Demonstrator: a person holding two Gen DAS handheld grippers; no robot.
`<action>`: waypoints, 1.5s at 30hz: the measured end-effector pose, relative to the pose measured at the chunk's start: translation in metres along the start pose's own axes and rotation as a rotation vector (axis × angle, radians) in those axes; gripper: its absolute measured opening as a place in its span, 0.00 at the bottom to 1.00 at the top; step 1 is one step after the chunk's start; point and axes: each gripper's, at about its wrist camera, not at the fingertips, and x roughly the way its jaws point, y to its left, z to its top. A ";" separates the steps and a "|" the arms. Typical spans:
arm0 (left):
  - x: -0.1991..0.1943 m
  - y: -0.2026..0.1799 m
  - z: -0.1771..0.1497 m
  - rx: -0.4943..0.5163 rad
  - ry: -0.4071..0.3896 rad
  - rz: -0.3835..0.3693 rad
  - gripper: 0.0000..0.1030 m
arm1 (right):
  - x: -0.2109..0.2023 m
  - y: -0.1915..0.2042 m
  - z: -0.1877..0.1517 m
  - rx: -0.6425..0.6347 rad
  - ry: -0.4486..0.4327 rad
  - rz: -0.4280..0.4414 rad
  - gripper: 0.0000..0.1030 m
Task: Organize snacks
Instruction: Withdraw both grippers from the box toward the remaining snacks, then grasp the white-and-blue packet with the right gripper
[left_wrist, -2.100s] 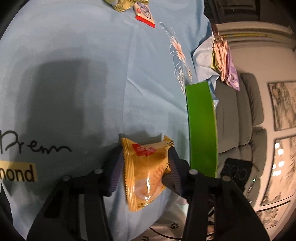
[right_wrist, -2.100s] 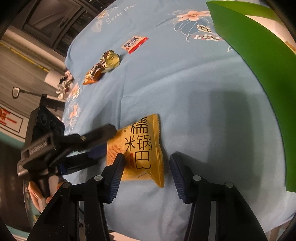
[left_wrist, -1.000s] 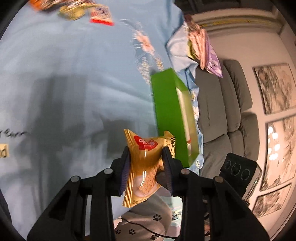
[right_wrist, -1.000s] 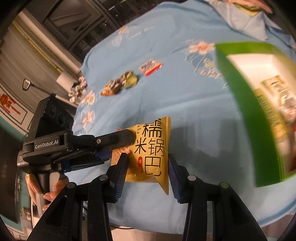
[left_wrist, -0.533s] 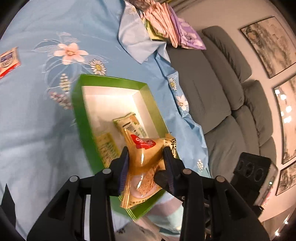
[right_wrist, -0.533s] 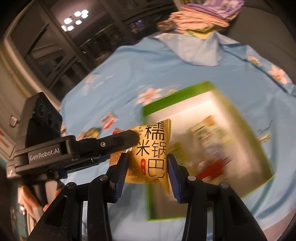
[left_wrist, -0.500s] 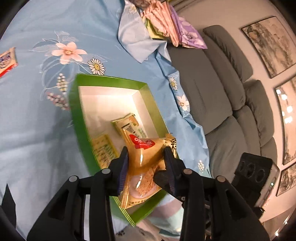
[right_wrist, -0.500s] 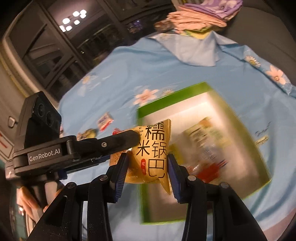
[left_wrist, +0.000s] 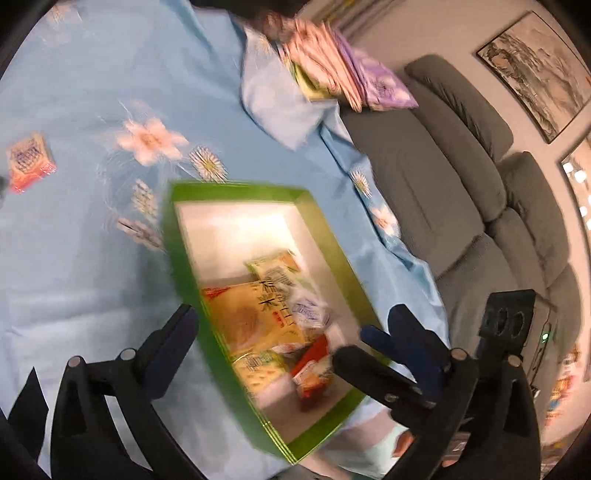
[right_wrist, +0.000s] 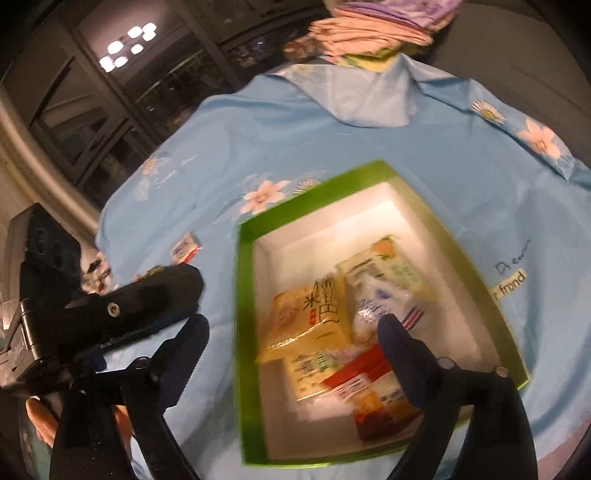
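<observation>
Right wrist view shows our right tongs spread wide and empty above the green-walled, white-lined cardboard box, and the left wrist view shows our left tongs just as wide apart, gripping nothing. The yellow foil snack packet with black Chinese characters lies inside the box, resting flat on the other packets there, next to a pale green-and-white pouch and above a red-and-white wrapper. The box sits on the light blue flowered cloth that covers the tabletop.

We judge the drop step for this packet to be done, with neither pair of tongs touching it. A few loose sweets remain out on the cloth, among them a small red-and-white square packet, well apart from the box on its far left. The next move, as we see it, calls for lifting both tongs clear of the box walls, swinging over to that loose packet, and closing on it squarely so the slippery wrapper does not slide out.
</observation>
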 end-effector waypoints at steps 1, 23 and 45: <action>-0.014 0.001 -0.003 0.041 -0.032 0.051 1.00 | -0.002 0.007 -0.002 -0.013 0.010 0.015 0.97; -0.105 0.191 -0.132 -0.033 -0.084 0.625 1.00 | 0.109 0.184 -0.009 -0.156 0.239 0.034 1.00; -0.104 0.205 -0.138 0.007 -0.047 0.595 1.00 | 0.371 0.297 0.083 -0.437 0.335 -0.295 1.00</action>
